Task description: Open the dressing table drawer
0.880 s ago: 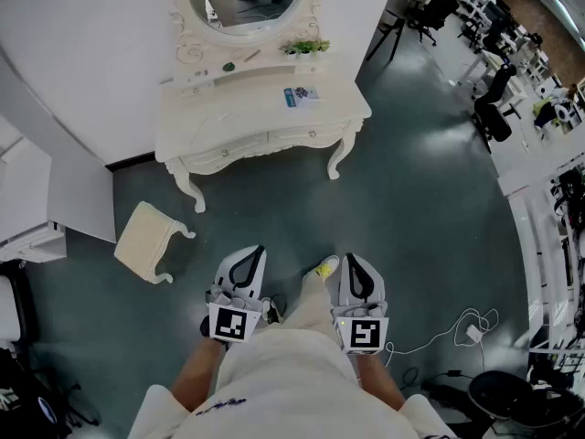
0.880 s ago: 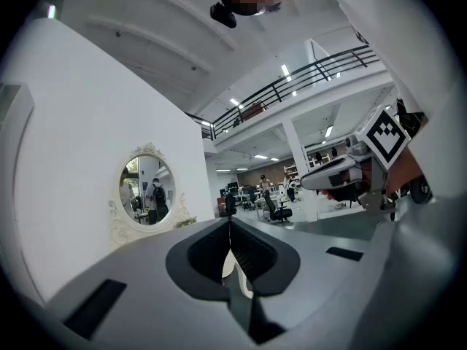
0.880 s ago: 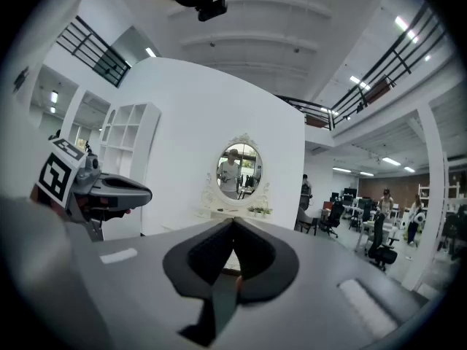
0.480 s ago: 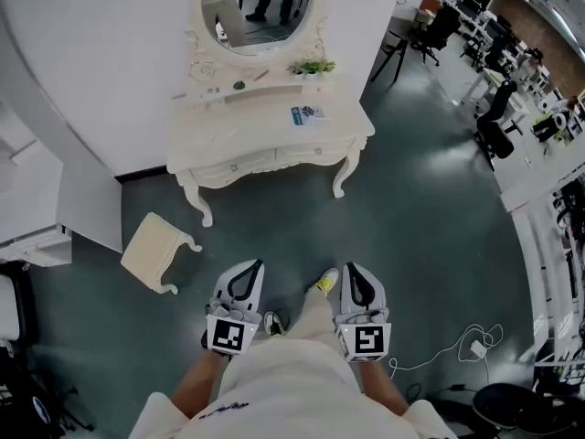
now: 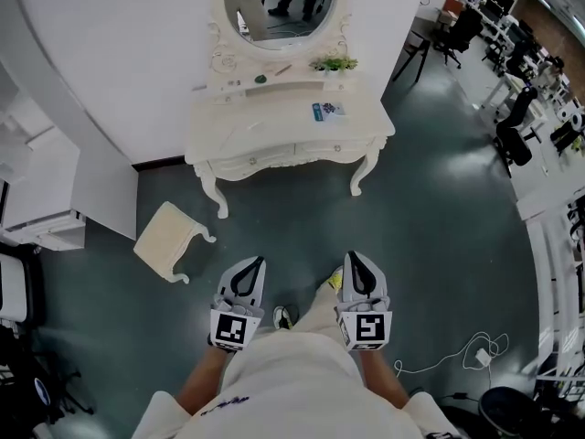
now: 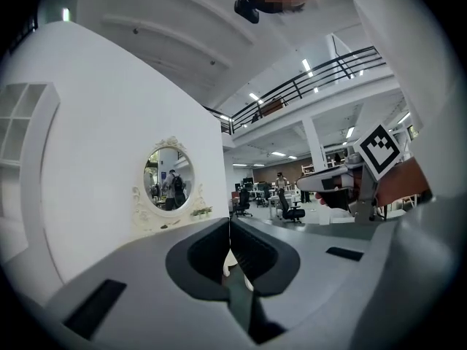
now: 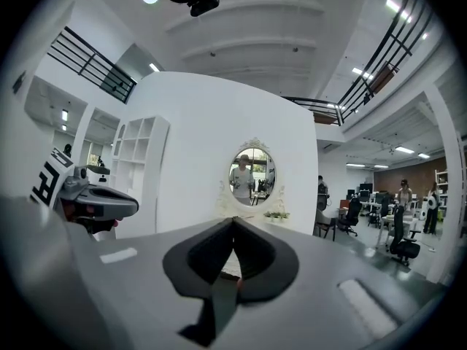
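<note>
Both pairs of jaws pressed together and empty, left gripper (image 5: 259,262) and right gripper (image 5: 351,258) low in the frame, well apart from the dressing table (image 5: 274,126) at upper centre, with its drawer (image 5: 322,150) shut under the top. Best to walk straight up, spread the jaws only near the drawer front, grip, then pull level and straight back. Small stool (image 5: 167,239) left of the path and white cable (image 5: 448,355) at lower right, neither across the direct line.
</note>
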Demonstrator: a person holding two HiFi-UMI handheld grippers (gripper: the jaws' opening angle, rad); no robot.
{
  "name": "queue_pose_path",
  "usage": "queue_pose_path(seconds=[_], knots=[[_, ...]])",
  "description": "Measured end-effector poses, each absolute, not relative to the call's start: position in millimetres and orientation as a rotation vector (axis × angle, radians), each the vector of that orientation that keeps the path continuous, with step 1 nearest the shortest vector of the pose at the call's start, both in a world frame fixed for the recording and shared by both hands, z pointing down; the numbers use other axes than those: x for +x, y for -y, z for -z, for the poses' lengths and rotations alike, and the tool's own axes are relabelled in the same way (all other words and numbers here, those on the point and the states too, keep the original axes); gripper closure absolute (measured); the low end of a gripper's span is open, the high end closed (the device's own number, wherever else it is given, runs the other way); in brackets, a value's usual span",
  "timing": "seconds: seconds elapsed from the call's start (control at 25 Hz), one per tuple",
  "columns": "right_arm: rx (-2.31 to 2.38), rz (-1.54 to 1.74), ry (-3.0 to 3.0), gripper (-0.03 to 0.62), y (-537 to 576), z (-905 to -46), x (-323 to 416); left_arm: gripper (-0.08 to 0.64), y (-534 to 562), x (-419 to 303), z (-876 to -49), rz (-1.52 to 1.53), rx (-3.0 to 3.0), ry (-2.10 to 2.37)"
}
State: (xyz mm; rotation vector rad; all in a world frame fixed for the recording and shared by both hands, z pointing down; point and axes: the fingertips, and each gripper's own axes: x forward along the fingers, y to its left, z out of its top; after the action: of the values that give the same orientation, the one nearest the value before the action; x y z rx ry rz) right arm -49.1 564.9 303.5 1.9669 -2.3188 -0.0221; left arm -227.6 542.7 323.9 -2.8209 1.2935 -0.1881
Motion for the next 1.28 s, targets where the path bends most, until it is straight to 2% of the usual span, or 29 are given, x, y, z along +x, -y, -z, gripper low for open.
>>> queue_pose_path(seconds=[0.28, 0.56, 0.76, 0.84, 0.88, 1.28], knots=[[1.968, 0.031, 2.314, 0.572, -560, -302, -39, 0.549, -538, -225, -318, 0.181, -2.802, -1.304], [1.996, 0.011, 2.312, 0.461, -558, -303, -35, 0.535, -534, -221, -320, 0.198, -2.817, -1.293], [2.009, -0.006, 2.293, 0.381, -563, -304, -29, 0.413, -539, -216, -318, 0.198, -2.827, -1.249], [2.016, -0.009, 2.282, 0.355, -565, -305, -27, 0.289, -542, -214, -317, 0.205, -2.811, -1.232], [2.018, -0.014, 2.278, 0.344, -565, -306, -27, 0.261, -543, -214, -316, 0.203, -2.803, -1.232], [1.95, -0.064, 2.3, 0.299, -561, -313, -38, 0.139, -538, -229, -322, 0.153, -2.826, -1.284]])
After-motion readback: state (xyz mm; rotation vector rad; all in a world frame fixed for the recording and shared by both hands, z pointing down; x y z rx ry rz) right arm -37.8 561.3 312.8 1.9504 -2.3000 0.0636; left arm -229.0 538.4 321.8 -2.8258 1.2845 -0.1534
